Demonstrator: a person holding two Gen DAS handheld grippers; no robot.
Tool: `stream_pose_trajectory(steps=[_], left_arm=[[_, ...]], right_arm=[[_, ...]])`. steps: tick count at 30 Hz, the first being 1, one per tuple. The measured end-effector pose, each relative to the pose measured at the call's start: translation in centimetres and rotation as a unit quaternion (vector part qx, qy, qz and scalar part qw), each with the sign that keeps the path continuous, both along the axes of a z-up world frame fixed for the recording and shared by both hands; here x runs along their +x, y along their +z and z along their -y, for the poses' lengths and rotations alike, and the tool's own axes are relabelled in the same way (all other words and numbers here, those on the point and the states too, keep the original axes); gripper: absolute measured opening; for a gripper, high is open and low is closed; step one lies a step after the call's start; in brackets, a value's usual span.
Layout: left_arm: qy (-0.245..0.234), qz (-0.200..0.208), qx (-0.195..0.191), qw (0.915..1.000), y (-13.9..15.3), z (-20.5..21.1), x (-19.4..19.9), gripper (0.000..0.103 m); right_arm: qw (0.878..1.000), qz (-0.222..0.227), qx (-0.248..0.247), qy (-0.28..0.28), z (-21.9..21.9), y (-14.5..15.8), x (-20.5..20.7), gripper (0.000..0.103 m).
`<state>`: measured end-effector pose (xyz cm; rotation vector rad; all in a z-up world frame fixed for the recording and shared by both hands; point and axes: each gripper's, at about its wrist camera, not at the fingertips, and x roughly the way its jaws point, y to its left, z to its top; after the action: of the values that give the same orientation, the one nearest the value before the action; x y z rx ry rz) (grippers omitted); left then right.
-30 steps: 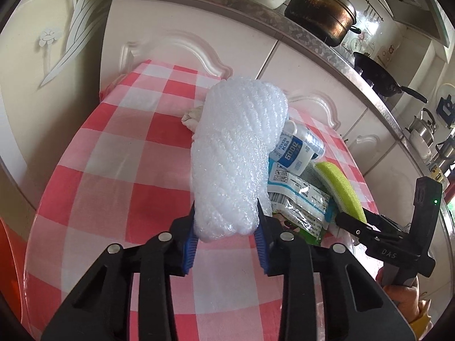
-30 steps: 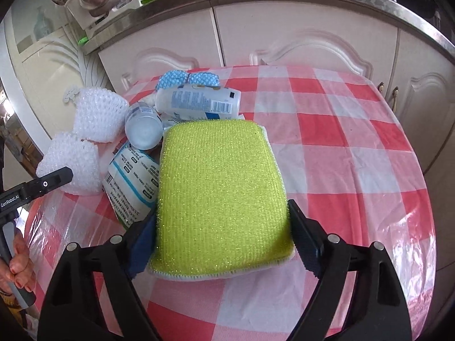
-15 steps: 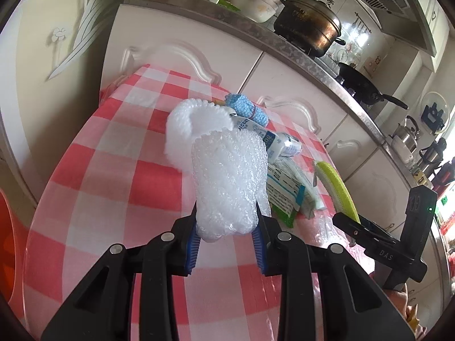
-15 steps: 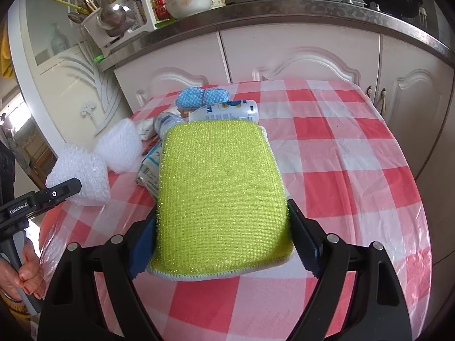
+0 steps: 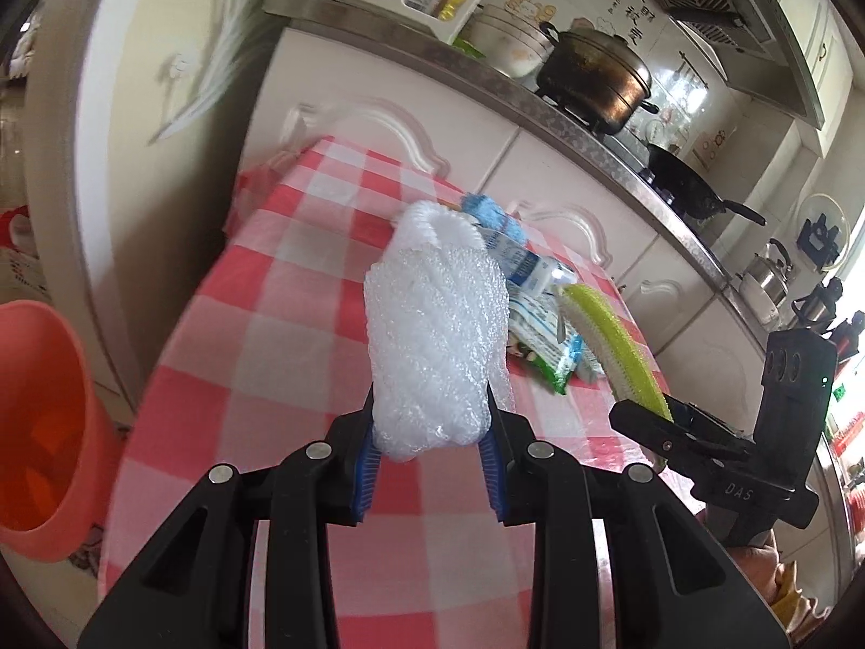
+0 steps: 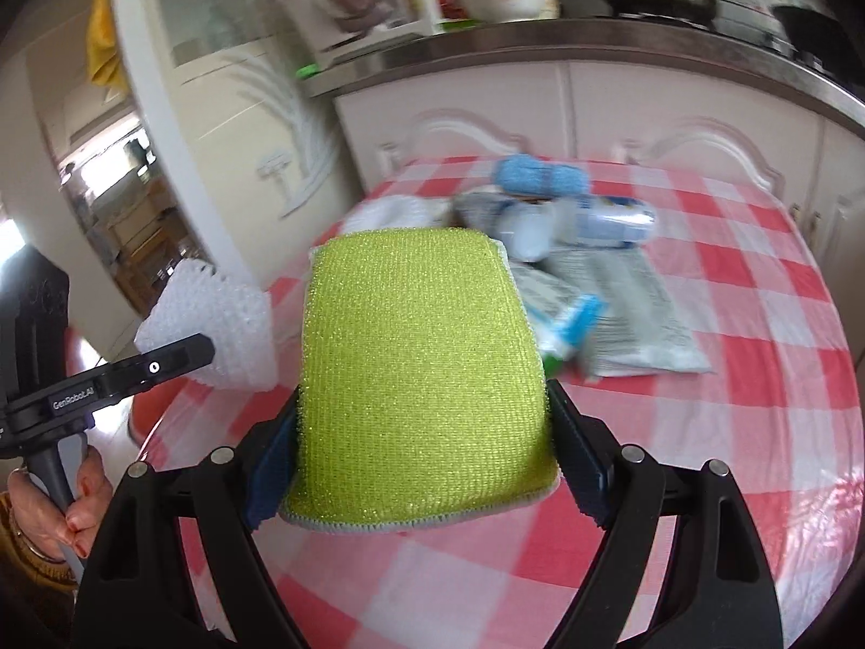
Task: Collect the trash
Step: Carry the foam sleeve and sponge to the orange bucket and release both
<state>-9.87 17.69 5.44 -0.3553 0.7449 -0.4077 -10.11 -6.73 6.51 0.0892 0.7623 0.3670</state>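
My left gripper [image 5: 432,432] is shut on a white foam net sleeve [image 5: 435,340] and holds it above the red checked table [image 5: 259,340]. The sleeve also shows in the right wrist view [image 6: 211,335]. My right gripper [image 6: 421,454] is shut on a yellow-green sponge [image 6: 416,373], lifted over the table; the sponge shows edge-on in the left wrist view [image 5: 616,346]. An orange bin [image 5: 38,422] stands on the floor left of the table. More trash stays on the table: a blue cloth roll [image 6: 540,178], a plastic bottle [image 6: 611,222] and printed wrappers [image 6: 621,313].
White kitchen cabinets [image 5: 567,173] and a steel counter with a pot [image 5: 594,81] and a wok [image 5: 692,189] run behind the table. A second white foam sleeve [image 5: 438,224] lies behind the held one. A glass door [image 6: 189,135] stands to the left.
Both grippers have lifted and drawn back from the trash pile with their loads. The left one has swung left, bringing the orange bin into view.
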Motion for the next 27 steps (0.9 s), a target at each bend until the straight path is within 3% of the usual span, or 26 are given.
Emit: stream_pose_trajectory(steps=[7,15,24,26,27], left_arm=[[0.099,-0.007,0.017,0.9949,-0.9,-8.1,-2.5,0.033],[0.226,-0.045,0.052,0.9718,-3.9,-18.2,-3.7,0.034],[0.287,-0.090,0.093,0.9491,-7.6,-24.1,-4.0,0.038],[0.292,-0.102,0.111,0.9444,-8.4,-24.7,-4.1,0.042],[0.297,-0.103,0.121,0.9416,-8.6,-25.0,-4.2,0.049]], right_arm=[[0.993,-0.013,-0.010,0.115,-9.1,0.6,1.0,0.084],[0.969,-0.019,-0.058,0.239,-21.2,0.2,3.2,0.084],[0.935,-0.056,-0.134,0.323,-31.9,-3.4,6.0,0.084],[0.927,-0.066,-0.152,0.336,-33.8,-4.5,6.4,0.085],[0.924,-0.070,-0.161,0.341,-34.7,-5.0,6.5,0.087]])
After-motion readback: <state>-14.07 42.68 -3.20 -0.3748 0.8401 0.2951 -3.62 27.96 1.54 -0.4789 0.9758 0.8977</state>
